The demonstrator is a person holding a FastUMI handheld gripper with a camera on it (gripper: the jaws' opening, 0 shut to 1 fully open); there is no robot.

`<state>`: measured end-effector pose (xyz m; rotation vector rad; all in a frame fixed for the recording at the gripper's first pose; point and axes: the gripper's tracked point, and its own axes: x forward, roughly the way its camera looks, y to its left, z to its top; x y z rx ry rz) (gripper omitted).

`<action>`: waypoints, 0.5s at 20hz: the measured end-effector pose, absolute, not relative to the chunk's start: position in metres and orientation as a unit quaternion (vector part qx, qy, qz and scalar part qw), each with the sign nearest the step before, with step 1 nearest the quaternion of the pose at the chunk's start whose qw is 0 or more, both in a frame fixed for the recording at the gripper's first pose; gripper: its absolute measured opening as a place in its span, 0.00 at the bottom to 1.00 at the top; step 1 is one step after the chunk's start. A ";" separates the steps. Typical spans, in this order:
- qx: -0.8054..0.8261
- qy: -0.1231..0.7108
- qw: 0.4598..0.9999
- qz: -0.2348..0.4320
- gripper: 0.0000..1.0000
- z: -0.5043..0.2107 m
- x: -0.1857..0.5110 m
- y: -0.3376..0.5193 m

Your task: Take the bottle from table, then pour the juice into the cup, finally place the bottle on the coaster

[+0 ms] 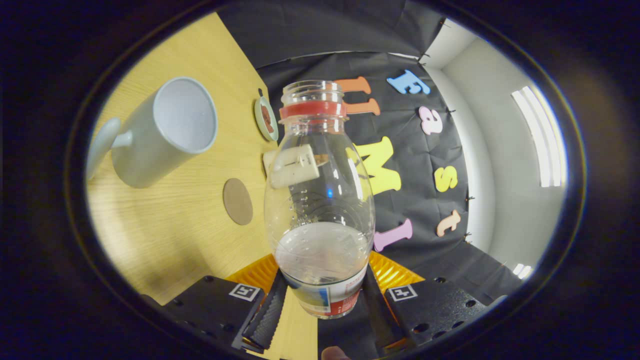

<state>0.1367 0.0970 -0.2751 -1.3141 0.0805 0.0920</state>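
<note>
A recording booth: black cloth wall (415,210), wooden table (170,220), ceiling strip lights (542,135).

The wooden table (165,220) carries a pale mug (157,135) with its handle turned away from the far edge. A round brown coaster (238,201) lies flat nearer that edge, apart from the mug. Close to the far edge sits a small green dish (265,119) with something brown inside.

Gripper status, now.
Gripper: closed on the clear plastic bottle, both fingers pressing its lower part.
</note>
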 end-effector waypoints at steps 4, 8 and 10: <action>-0.643 0.025 0.764 0.049 0.78 -0.276 0.138 0.103; -0.666 0.018 0.744 0.051 0.78 -0.280 0.133 0.103; -0.673 0.017 0.737 0.052 0.78 -0.282 0.130 0.105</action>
